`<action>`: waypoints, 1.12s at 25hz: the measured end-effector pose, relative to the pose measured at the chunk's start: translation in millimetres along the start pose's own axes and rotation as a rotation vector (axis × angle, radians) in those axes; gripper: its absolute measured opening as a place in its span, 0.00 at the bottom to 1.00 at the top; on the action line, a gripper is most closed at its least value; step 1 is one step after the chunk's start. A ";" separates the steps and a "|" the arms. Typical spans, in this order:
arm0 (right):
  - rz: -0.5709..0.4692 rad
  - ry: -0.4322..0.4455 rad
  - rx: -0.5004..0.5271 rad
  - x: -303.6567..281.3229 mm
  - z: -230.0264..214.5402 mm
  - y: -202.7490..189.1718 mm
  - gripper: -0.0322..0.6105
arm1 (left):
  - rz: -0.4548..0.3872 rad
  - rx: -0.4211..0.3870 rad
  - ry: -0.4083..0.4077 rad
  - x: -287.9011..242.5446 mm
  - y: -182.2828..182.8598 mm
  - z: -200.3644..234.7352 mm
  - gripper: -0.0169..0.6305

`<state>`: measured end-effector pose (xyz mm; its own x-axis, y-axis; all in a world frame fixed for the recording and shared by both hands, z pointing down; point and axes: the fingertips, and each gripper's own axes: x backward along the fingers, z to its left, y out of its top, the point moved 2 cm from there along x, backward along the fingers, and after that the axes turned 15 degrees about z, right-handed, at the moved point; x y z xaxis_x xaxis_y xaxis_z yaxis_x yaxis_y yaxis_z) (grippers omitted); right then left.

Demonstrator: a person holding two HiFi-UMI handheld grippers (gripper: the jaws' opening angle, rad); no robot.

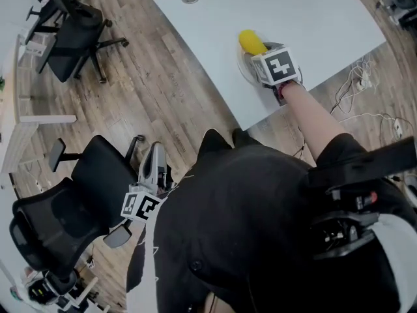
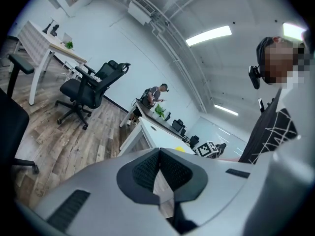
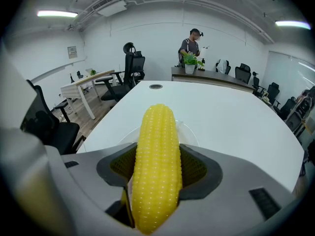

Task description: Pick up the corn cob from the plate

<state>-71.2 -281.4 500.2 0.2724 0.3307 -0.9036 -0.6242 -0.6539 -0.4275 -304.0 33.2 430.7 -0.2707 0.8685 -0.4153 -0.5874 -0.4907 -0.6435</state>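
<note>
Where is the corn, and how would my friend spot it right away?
Look for the big white table on the wooden floor. Near the table edge closest to the person is a pale plate, and there the right gripper is shut on the corn cob. It is the only bright yellow, bumpy thing; everything beside it is white or grey.

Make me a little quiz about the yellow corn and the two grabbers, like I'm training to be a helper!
1. True or false: the right gripper is clamped on the corn cob.
2. What does the plate sit on? A. a white table B. a red stool C. a green carpet
3. Fill in: the left gripper has its jaws ____, with nothing between them.
Key: 1 true; 2 A; 3 shut.
</note>
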 end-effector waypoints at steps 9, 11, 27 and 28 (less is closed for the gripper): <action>-0.019 0.020 -0.002 9.5 6.3 -6.8 0.44 | -0.114 -0.003 0.065 45.7 -14.7 -12.3 0.05; -0.041 0.041 -0.015 15.7 7.3 -7.4 0.44 | -0.126 -0.006 0.070 50.8 -18.4 -15.0 0.05; -0.230 0.380 -0.174 101.4 17.3 -49.0 0.44 | -0.112 -0.116 0.056 35.5 -44.4 -73.9 0.05; -0.235 0.405 -0.176 106.3 20.0 -54.7 0.44 | -0.107 -0.128 0.046 31.7 -45.8 -80.7 0.05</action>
<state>-22.8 -196.8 428.1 0.6751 0.2153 -0.7056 -0.3879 -0.7100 -0.5878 -224.2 77.6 395.1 -0.1750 0.9137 -0.3667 -0.5087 -0.4028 -0.7609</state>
